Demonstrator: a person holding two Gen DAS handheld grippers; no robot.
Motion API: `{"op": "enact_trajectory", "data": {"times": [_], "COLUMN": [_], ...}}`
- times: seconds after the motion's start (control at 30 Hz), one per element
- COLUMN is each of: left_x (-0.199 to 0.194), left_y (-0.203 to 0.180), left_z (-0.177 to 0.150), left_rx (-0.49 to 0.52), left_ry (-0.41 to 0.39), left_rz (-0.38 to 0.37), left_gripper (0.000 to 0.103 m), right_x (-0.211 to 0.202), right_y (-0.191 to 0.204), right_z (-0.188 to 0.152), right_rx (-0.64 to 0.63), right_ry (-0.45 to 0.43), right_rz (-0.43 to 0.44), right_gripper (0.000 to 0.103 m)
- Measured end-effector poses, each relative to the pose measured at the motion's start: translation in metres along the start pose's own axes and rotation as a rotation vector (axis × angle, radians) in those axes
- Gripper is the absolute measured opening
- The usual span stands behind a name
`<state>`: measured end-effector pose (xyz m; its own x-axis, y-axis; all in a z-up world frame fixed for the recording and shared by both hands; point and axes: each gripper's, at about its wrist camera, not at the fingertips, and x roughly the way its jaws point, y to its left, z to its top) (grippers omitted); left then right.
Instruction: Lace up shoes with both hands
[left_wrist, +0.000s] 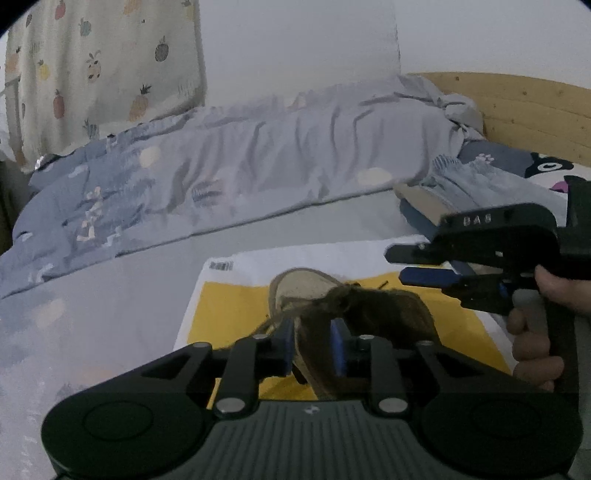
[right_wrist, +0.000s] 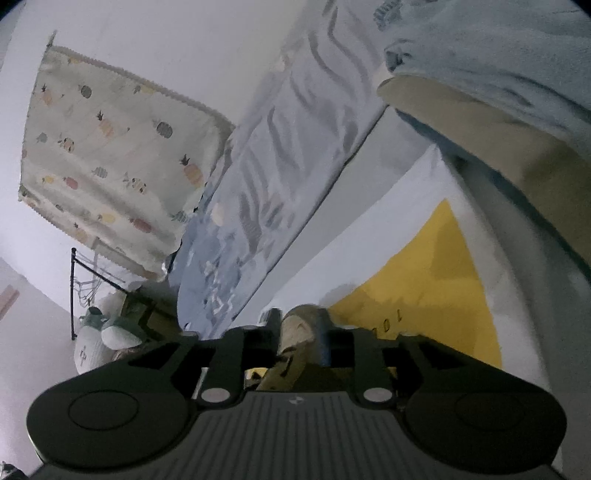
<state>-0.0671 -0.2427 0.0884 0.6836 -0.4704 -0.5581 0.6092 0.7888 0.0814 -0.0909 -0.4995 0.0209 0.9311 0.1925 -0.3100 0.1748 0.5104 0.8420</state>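
Both grippers are working narrow: left gripper straddling the shoe (grip unclear), so pulling evenly seems wise.

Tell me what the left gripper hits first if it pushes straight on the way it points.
Probably the brown shoe: its upper and knotted lace already sit between the left gripper fingers, on the yellow-and-white bag. Whether the pads already touch it is unclear; beyond lies the bed sheet.
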Motion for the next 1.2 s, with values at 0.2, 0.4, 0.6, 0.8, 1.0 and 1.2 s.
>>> {"op": "enact_trajectory", "data": {"times": [0.2,0.4,0.6,0.8,1.0,1.2], "left_x": [0.018,0.029,0.029,0.027,0.026,0.026], "left_y": [0.002,0.01,0.021,0.019,0.019,0.023], "left_z": [-0.007,-0.012,-0.019,-0.026,-0.03,-0.031], "left_rx": [-0.03,-0.104,-0.185,-0.233,-0.275,-0.308], "left_ry": [0.045,0.045,0.007,-0.04,-0.07,-0.075], "left_rz": [0.013,-0.018,-0.047,-0.022,0.001,-0.003], "left_gripper": [0.021,0.021,0.018,0.016,0.014,0.014], "right_x": [0.009,0.015,0.017,0.014,0.006,-0.027], "right_y": [0.001,0.0,0.005,0.012,0.028,0.026], "right_z": [-0.007,-0.014,-0.023,-0.03,-0.033,-0.005], "right_rx": [0.005,0.029,0.008,-0.036,-0.16,-0.232], "right_ry": [0.035,0.048,0.038,0.004,-0.043,-0.213], "right_rz": [-0.019,-0.013,0.0,-0.021,-0.074,-0.183], "right_gripper": [0.034,0.034,0.015,0.004,0.002,0.002]}}
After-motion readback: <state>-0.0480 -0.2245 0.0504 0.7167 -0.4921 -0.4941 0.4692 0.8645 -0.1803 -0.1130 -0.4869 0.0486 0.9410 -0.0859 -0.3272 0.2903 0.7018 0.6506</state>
